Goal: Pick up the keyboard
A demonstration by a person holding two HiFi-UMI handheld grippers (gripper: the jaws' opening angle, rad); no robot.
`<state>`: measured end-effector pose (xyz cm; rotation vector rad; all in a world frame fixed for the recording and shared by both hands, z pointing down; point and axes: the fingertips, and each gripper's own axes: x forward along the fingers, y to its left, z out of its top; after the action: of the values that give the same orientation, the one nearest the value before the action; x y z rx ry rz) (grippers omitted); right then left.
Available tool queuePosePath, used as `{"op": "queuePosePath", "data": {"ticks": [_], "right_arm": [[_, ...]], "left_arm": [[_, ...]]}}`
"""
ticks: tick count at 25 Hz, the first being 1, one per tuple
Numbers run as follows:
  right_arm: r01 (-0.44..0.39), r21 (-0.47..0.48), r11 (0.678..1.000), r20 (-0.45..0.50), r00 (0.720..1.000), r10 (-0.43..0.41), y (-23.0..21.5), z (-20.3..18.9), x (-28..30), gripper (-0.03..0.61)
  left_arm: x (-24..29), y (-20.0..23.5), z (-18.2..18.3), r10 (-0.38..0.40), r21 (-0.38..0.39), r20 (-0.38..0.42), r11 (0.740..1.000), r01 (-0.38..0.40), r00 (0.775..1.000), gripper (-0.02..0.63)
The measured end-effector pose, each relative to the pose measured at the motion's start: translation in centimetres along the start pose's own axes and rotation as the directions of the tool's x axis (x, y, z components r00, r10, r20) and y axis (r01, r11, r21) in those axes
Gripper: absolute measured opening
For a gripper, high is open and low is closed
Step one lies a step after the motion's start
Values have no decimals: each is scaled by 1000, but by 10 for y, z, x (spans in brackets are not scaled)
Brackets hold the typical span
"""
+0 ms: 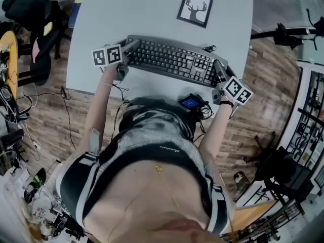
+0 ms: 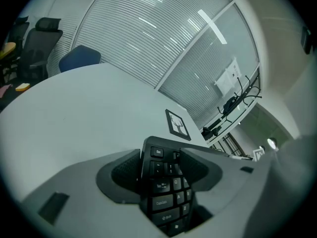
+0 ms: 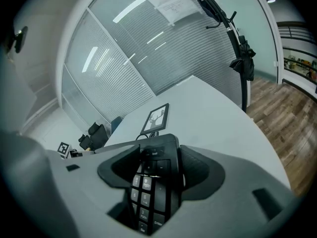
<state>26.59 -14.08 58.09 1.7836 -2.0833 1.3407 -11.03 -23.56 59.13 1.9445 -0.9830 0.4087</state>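
Observation:
A dark grey keyboard [image 1: 169, 59] spans the near part of the white table [image 1: 126, 14] and is held at both ends. My left gripper [image 1: 129, 48] is shut on its left end; in the left gripper view the Esc and Caps Lock keys [image 2: 163, 192] sit between the pads. My right gripper [image 1: 218, 71] is shut on the right end, and the number-pad keys [image 3: 148, 192] fill the gap between its pads in the right gripper view. The keyboard appears lifted slightly off the tabletop.
A framed deer picture [image 1: 195, 8] lies on the table beyond the keyboard. A small device with a blue screen [image 1: 191, 103] sits at the table's near edge, with cables beside it. Office chairs [image 1: 30, 19] stand to the left on wooden floor.

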Motion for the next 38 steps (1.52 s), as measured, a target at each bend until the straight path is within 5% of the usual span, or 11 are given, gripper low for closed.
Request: {"op": "queuePosePath", "data": {"ticks": [38], "right_arm": [[-26, -60, 998, 103, 994, 32, 62, 48, -69, 258]], "left_arm": [[-83, -60, 47, 4, 74, 109, 997, -12, 994, 236]]}}
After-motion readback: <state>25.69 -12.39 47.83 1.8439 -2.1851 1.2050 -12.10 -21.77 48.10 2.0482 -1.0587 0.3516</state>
